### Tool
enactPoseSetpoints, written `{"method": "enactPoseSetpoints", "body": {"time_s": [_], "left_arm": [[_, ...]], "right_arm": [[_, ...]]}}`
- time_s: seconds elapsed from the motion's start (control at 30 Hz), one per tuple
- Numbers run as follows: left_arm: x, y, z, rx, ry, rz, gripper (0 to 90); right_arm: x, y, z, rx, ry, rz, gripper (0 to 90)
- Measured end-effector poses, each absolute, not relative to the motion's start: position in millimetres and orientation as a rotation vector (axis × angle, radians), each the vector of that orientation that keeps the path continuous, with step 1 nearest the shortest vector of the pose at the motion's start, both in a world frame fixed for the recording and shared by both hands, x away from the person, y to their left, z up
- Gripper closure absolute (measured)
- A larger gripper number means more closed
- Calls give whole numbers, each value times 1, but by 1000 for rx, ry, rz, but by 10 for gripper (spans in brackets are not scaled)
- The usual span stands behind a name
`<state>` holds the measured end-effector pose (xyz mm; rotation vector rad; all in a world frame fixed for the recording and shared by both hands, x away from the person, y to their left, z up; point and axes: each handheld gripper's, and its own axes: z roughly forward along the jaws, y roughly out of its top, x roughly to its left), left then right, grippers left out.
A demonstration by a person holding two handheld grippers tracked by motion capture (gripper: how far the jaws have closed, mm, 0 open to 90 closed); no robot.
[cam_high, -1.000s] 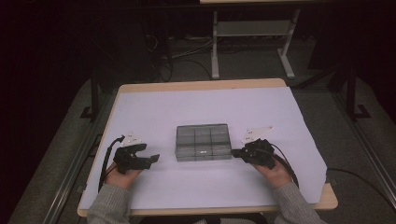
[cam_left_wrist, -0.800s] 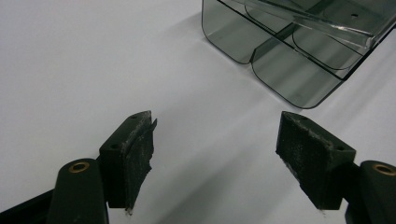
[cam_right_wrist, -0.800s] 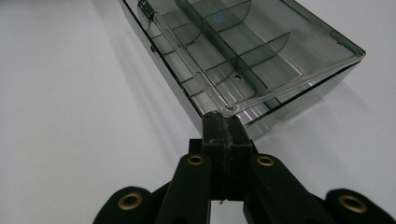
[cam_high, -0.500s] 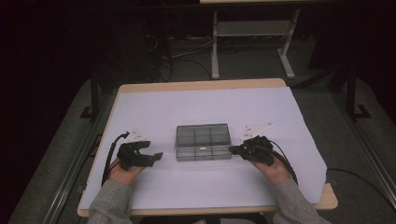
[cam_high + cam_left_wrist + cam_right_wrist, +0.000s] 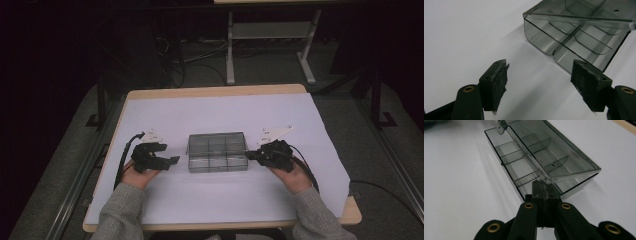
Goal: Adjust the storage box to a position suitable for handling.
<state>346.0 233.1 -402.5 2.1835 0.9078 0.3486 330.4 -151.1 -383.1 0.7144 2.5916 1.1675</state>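
compartment box held at its right end, left end free

the smoky clear compartment box is placed in the middle of the white surface, its long axis across, between both hands. the right gripper is closed, with the jaws together at the lid edge, which is seen slightly lifted. the left gripper is kept wide and empty, just beside the left end of the box.
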Motion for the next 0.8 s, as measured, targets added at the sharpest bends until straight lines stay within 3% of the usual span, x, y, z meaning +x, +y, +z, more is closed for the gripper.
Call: {"method": "enactPoseSetpoints", "body": {"time_s": [0.33,0.8], "left_arm": [[363,218,-390,2198,858,351,319],[387,202,-384,2232,806,346,455]], "right_arm": [[335,-150,-371,699,2586,1145,895],[343,-153,-357,680,2581,1127,894]]}}
